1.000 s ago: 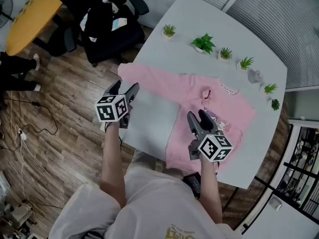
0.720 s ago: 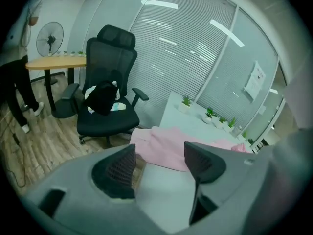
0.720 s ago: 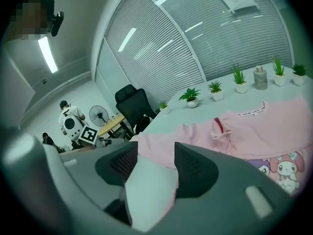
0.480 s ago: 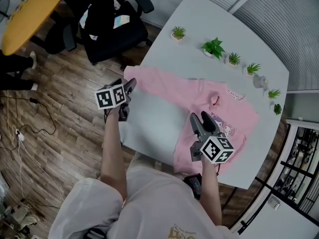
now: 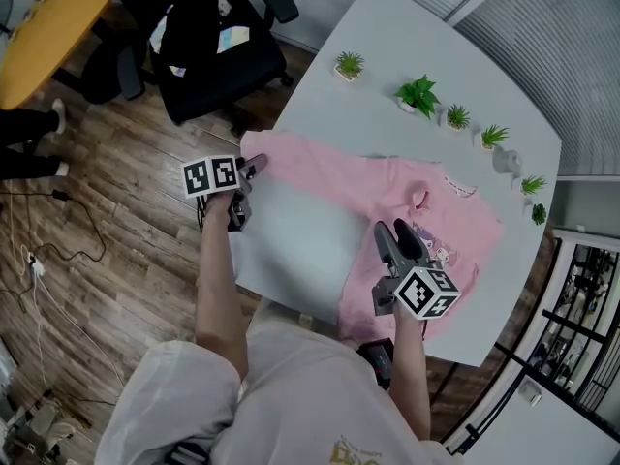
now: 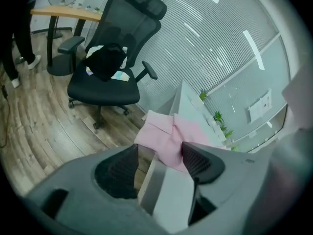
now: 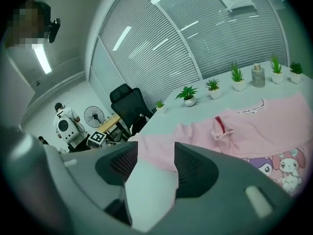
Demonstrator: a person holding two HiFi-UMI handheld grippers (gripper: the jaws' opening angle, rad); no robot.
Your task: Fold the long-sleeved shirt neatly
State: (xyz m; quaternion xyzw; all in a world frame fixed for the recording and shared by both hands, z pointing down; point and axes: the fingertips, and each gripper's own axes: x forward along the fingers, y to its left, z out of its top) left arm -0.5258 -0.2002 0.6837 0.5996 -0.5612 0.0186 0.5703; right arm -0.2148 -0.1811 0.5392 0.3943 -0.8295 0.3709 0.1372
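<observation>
A pink long-sleeved shirt [image 5: 436, 206] with a cartoon print lies flat on the white table [image 5: 387, 56]. Its left sleeve [image 5: 300, 163] stretches toward the table's left corner. My left gripper [image 5: 254, 170] hovers at that corner, just short of the cuff [image 6: 161, 131]. Its jaws are closing; between them I see only the table edge, with the cuff ahead of the tips [image 6: 159, 153]. My right gripper [image 5: 390, 232] stands open over the shirt's lower left side, nothing between its fingers [image 7: 155, 153]. The sleeve and collar [image 7: 220, 126] lie ahead of it.
Several small potted plants [image 5: 418, 93] and a small bottle [image 5: 501, 158] line the table's far edge. A black office chair [image 5: 208, 42] with dark items stands on the wood floor left of the table. A yellow table [image 5: 48, 27] is farther left.
My left gripper has dropped toward the table corner, rolled, and come close to the sleeve cuff, its jaws narrower. The right gripper has hardly moved.
</observation>
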